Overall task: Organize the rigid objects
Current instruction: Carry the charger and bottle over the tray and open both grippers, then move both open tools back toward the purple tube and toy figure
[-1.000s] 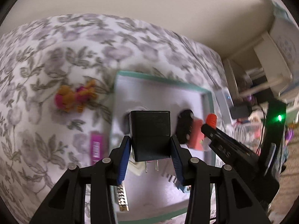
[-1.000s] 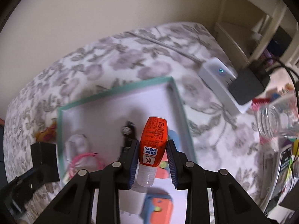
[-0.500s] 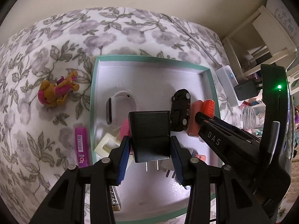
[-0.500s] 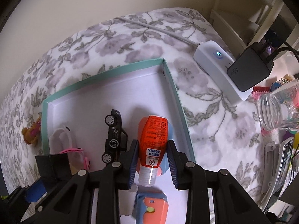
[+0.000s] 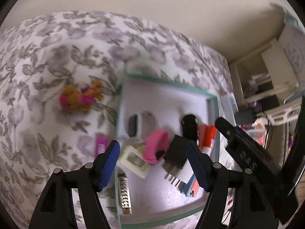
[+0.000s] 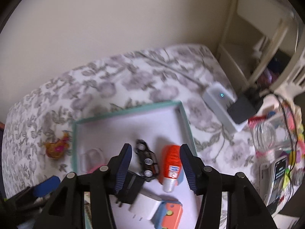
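Opening both tools now, w/ nothing pinched in either. L→R: your left tool (image 5: 152,158) has jaws spreading; black plug adapter (image 5: 176,153) lies free in the teal tray (image 5: 167,81), off-centre toward the tool's right pad, prongs pointing back at you. Pink band (image 5: 155,147) and cream frame (image 5: 134,159) sit between the pads too. Toy figure (image 5: 80,99) still outside the tray, on the floral bedspread (image 5: 47,57), up-left of the left tool, so left hand is nearer. Your right tool (image 6: 155,164) is also spreading; orange bottle (image 6: 171,164) lies in the tray btwn its pads, long axis running away from you, cap end nearest. Toy car (image 6: 146,160) just beside it.
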